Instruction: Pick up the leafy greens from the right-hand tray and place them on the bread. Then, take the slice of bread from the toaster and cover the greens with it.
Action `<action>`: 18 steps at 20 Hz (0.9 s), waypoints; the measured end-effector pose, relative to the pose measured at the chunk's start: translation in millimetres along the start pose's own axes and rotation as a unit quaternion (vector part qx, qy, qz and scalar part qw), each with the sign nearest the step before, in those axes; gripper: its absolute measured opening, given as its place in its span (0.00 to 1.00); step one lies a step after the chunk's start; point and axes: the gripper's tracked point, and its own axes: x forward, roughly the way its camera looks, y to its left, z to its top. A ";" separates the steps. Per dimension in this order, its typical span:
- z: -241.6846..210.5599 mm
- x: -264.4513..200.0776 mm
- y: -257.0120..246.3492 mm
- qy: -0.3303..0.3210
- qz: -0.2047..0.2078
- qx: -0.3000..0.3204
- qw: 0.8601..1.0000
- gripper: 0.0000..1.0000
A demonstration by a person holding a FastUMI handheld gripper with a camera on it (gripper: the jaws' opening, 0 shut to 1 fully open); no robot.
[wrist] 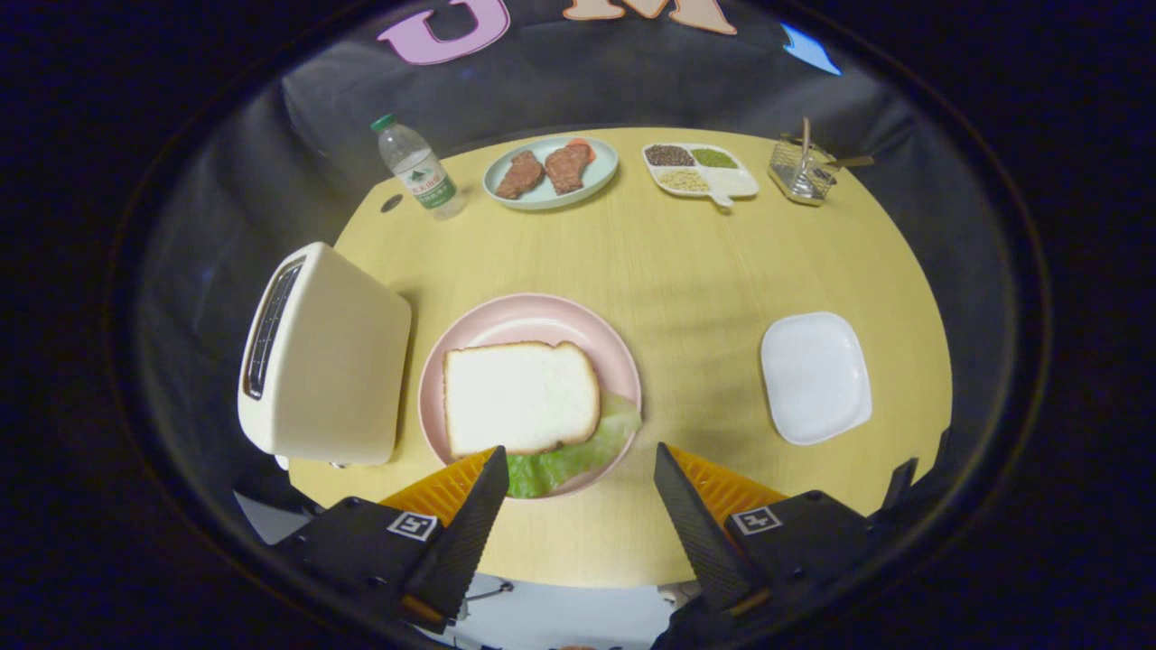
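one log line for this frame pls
claw open, empty | bread slice covering greens on pink plate | white tray empty | toaster left of plate

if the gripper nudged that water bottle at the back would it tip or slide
The water bottle would probably tip: it stands upright, tall and narrow on the table. It looks nearly empty, so likely light and easily shoved. Once down, its round body might roll. The gripper is open, far from it.

Dim, soft-shadowed, sharp centre, fisheye-warped edges.
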 end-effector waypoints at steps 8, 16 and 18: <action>24.3 -27.8 -39.6 -0.083 -0.048 -0.101 0.990 1.00; 102.5 -90.0 -39.5 -0.313 -0.027 -0.159 0.936 0.99; 121.1 -117.7 -33.6 -0.373 -0.009 -0.150 0.916 0.99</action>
